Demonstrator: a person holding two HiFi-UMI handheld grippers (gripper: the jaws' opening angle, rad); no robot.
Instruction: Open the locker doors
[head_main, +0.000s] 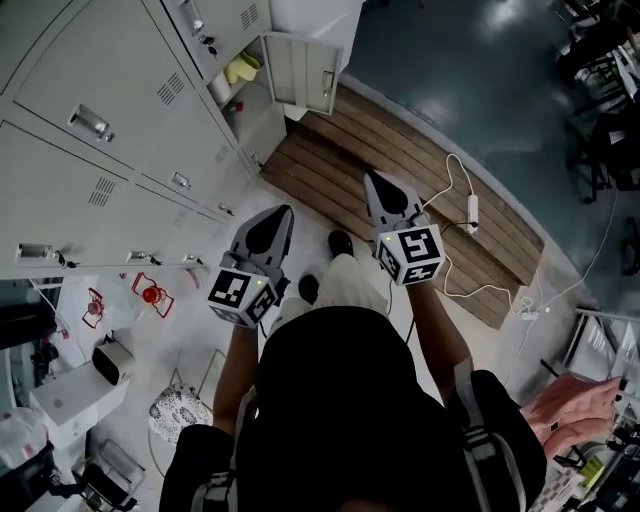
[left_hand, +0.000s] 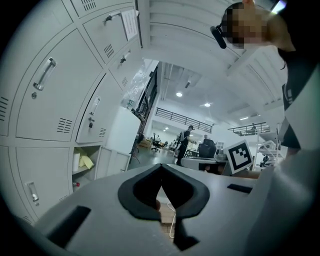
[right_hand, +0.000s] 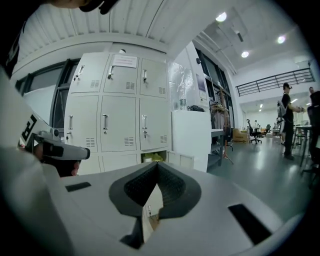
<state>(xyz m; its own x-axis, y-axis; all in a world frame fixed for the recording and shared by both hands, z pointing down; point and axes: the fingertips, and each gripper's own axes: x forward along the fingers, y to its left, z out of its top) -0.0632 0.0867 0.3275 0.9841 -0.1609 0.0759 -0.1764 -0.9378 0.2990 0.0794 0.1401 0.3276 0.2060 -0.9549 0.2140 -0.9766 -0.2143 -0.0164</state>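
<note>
A bank of grey lockers (head_main: 110, 130) fills the upper left of the head view, and most doors are closed. One bottom door (head_main: 300, 70) at the right end stands open, with yellow items (head_main: 243, 68) inside. My left gripper (head_main: 282, 213) and right gripper (head_main: 372, 180) are held side by side in the air, away from the lockers, touching nothing. Both are shut and empty. In the left gripper view the jaws (left_hand: 161, 168) meet, with the lockers (left_hand: 60, 100) at left. The right gripper (right_hand: 157, 168) faces the lockers (right_hand: 120, 115) from a distance; the open compartment (right_hand: 154, 157) shows low down.
A wooden slat platform (head_main: 400, 180) lies on the floor ahead, with a white cable and adapter (head_main: 473, 210) on it. Red items (head_main: 150, 293) and a white box (head_main: 75, 395) sit at lower left. A white cabinet (right_hand: 190, 137) stands beside the lockers. People (right_hand: 287, 120) stand far off.
</note>
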